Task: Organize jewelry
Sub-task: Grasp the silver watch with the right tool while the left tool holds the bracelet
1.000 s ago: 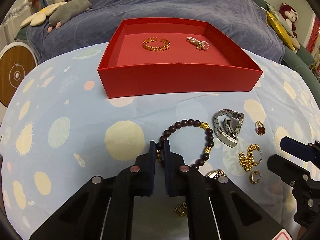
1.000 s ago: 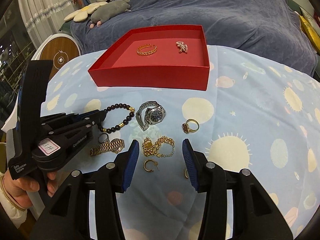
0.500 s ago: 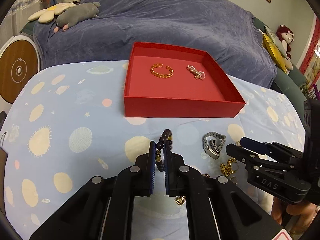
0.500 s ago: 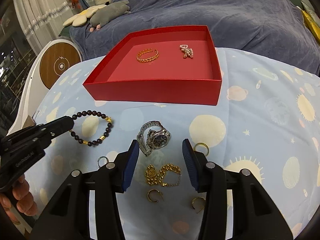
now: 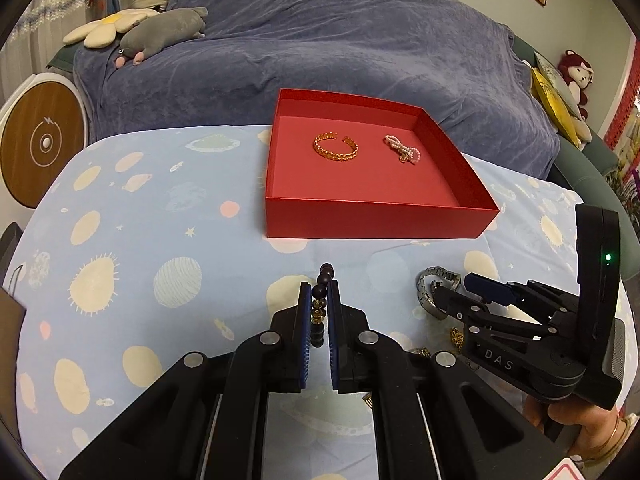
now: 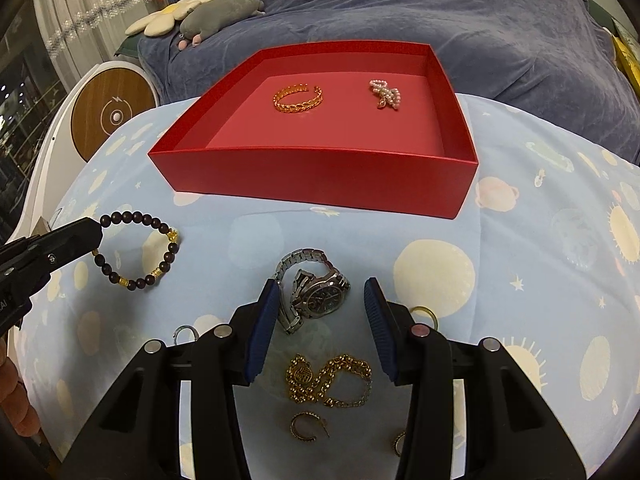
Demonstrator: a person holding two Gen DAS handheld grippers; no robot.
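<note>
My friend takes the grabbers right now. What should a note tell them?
Left tool: shut on the dark wooden bead bracelet with gold charms, lifted off the cloth.
Right tool: open, empty, over the silver metal wristwatch.
Red cardboard box: holds the gold open bangle and the pink pearl piece.
Left to do: box the bracelet, watch, gold chain, rings and hoop earrings on the planet-print cloth.

Your left gripper (image 5: 320, 304) is angled down over the near middle of the table, jaws clamped on the bead bracelet (image 6: 138, 250), which hangs off the cloth. Your right gripper (image 6: 320, 320) tilts down too, toward the near right edge, jaws apart, empty, either side of the watch (image 6: 316, 294).
</note>
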